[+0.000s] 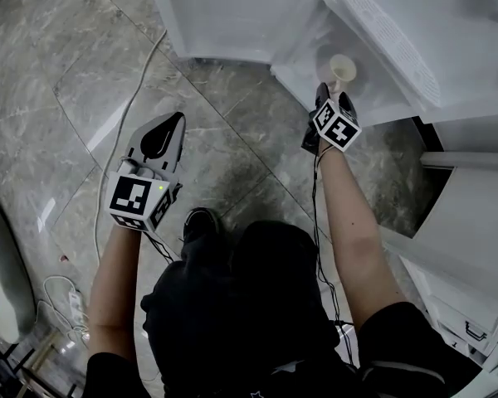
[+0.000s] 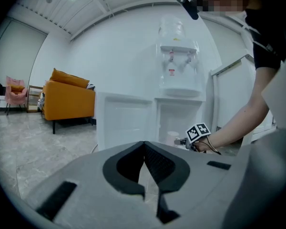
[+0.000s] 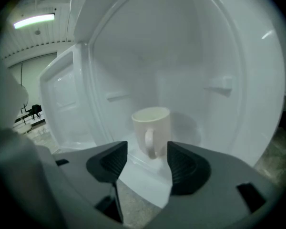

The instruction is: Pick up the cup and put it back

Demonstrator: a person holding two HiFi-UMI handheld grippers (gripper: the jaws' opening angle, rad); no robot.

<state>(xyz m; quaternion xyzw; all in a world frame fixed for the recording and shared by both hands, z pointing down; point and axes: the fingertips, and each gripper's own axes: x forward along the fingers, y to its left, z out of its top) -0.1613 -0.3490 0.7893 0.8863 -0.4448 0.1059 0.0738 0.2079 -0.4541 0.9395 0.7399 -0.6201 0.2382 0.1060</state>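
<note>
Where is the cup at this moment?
In the head view the cup stands upright at upper right, inside the open white cabinet, just beyond the right gripper. Its handle faces the open fingers, which do not touch it.

reaches the right gripper (image 1: 334, 94) up to the cup (image 1: 342, 66), tips just short of it. shows the right fingers (image 3: 183, 165) standing apart, the cup's handle facing into the gap and neither pad touching it. stretches the bare right forearm (image 1: 357, 239) almost straight toward the cup, with the marker cube (image 1: 336, 125) at the wrist end turned upward. holds the left gripper (image 1: 179, 119) well away from the cup, off to its left and nearer the body, pointing forward. has the left fingers (image 2: 161, 163) closed tip to tip, nothing between them. draws the bare left forearm (image 1: 120, 280) in beside the body, its cube (image 1: 137, 199) also facing up.
</note>
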